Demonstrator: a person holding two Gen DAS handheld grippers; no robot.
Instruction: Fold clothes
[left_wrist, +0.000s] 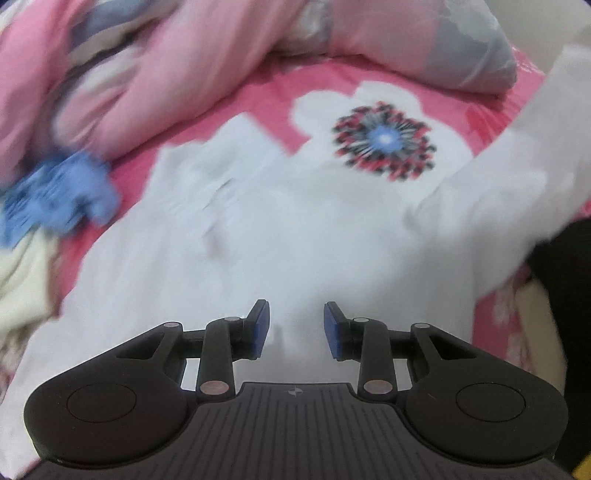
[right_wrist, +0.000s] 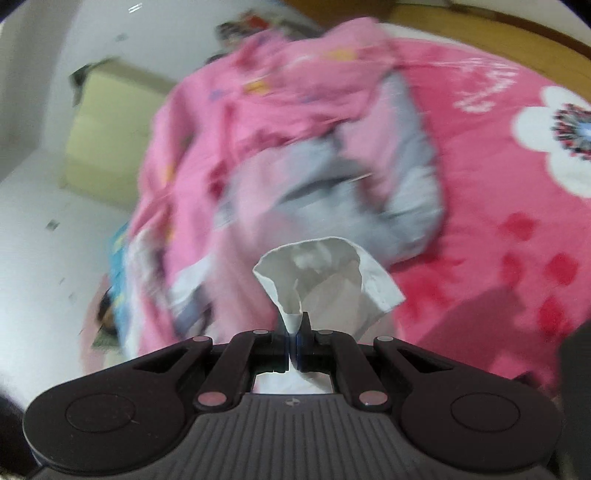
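A white garment (left_wrist: 266, 236) lies spread on the pink bed cover, filling the middle of the left wrist view. One sleeve (left_wrist: 517, 155) rises off the bed toward the upper right. My left gripper (left_wrist: 296, 330) hovers just above the garment's near part, open, with nothing between its blue pads. In the right wrist view my right gripper (right_wrist: 295, 345) is shut on a bunched end of white fabric (right_wrist: 325, 273), which stands up in front of the fingers, lifted off the bed.
A pink bed cover (right_wrist: 498, 206) with a white flower print (left_wrist: 384, 142) lies underneath. A crumpled pink and grey quilt (right_wrist: 295, 147) is heaped behind. Blue cloth (left_wrist: 59, 199) and cream cloth (left_wrist: 22, 288) lie at the left. A pale cabinet (right_wrist: 107, 136) stands off the bed.
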